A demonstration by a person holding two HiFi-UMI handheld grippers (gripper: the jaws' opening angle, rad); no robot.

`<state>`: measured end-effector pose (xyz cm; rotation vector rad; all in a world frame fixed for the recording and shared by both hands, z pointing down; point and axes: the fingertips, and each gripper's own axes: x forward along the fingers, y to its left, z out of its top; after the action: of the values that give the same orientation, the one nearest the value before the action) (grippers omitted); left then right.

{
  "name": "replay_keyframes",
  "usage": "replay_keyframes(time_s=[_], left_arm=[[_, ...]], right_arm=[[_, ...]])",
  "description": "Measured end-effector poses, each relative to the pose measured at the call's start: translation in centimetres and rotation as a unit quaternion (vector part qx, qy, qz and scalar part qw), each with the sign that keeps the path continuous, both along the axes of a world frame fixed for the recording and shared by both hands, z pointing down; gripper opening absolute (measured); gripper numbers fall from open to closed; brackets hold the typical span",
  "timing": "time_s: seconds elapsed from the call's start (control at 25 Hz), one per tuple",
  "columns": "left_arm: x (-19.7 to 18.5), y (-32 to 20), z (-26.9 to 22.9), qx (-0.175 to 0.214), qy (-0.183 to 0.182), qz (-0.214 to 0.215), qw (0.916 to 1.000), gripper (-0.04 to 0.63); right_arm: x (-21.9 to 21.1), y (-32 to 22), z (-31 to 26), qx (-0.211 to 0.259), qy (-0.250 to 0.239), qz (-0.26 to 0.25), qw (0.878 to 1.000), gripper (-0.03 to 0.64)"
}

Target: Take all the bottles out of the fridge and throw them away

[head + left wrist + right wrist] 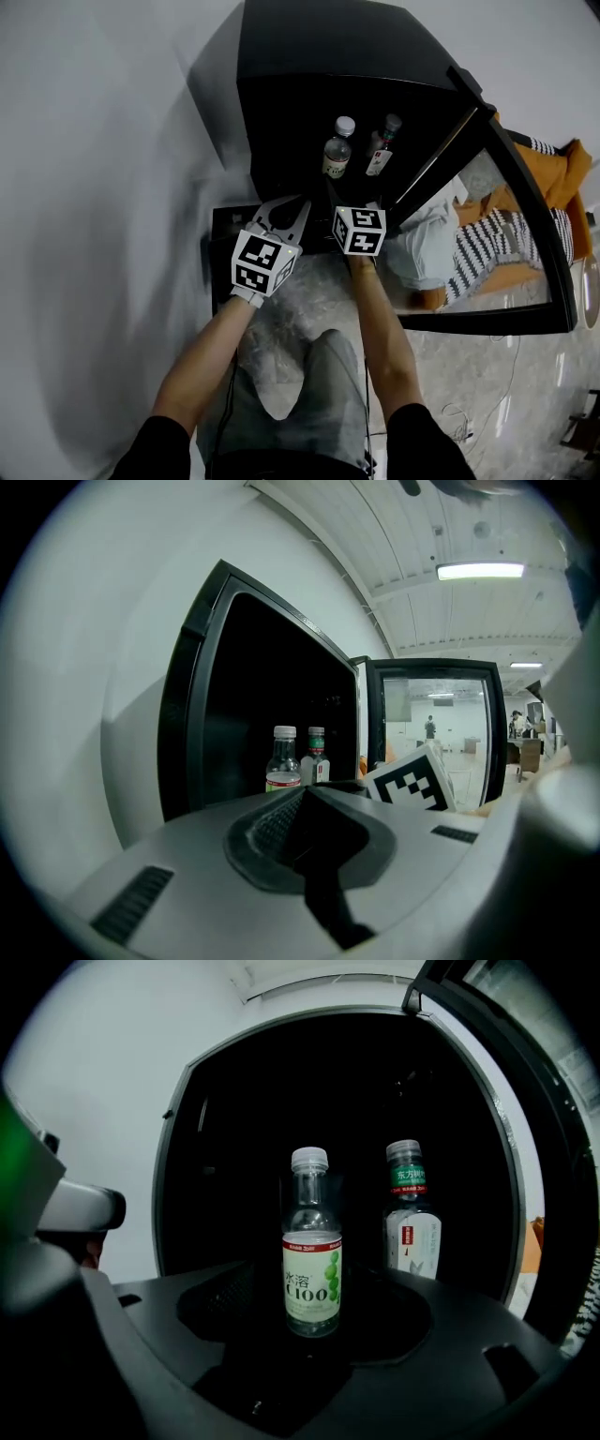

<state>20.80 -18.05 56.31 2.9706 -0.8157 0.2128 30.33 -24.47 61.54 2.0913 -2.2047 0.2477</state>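
Left of the fridge mouth, your left gripper (pixel 306 795) is clenched on nothing and held low beside the opening. My read: it's on standby, kept out of the reach line. The fridge (pixel 309 56) is open, with its glass door (pixel 525 234) swung out to the right, so you've got a straight path in.

Two bottles stand upright inside the dark compartment, side by side and not touching. The green-label bottle (pixel 312 1260) with the white cap is on the left, and the dark-cap bottle (pixel 410 1213) is just right of it.

Your right gripper (pixel 312 1321) has its jaws spread wide and points nearly level at the green-label bottle, which sits centred in the gap. The pads aren't on it. I can't tell if it's already between them or just ahead. A level approach suits a grab on the body.

Neither bottle is out yet, so this looks like the first pick. The crinkled clear plastic (pixel 300 300) near you, below both grippers, is probably the bin liner.
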Motion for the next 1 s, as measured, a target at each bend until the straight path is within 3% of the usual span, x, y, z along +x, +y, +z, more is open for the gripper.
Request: replay_keyframes(time_s=[0.28, 0.48, 0.52, 0.72, 1.0], left_arm=[[1.0, -2.1, 0.7, 0.015, 0.007, 0.002, 0.9999, 0.0], [1.1, -3.1, 1.4, 0.018, 0.006, -0.001, 0.9998, 0.0], [1.0, -3.2, 1.5, 0.017, 0.005, -0.002, 0.9998, 0.0], [0.4, -2.5, 0.3, 0.01, -0.002, -0.003, 0.9999, 0.0], [-1.3, 0.6, -6.0, -0.014, -0.012, -0.001, 0.9998, 0.0]], right_arm=[[0.6, -4.8, 1.5, -0.012, -0.008, -0.005, 1.0, 0.351], [0.5, -6.3, 1.9, -0.008, 0.006, -0.005, 1.0, 0.345], [0.5, -6.3, 1.8, -0.008, 0.012, -0.004, 1.0, 0.314], [0.3, -4.5, 0.8, -0.01, 0.021, -0.004, 1.0, 0.308], [-0.8, 1.3, -4.8, -0.027, 0.008, 0.0, 1.0, 0.308]])
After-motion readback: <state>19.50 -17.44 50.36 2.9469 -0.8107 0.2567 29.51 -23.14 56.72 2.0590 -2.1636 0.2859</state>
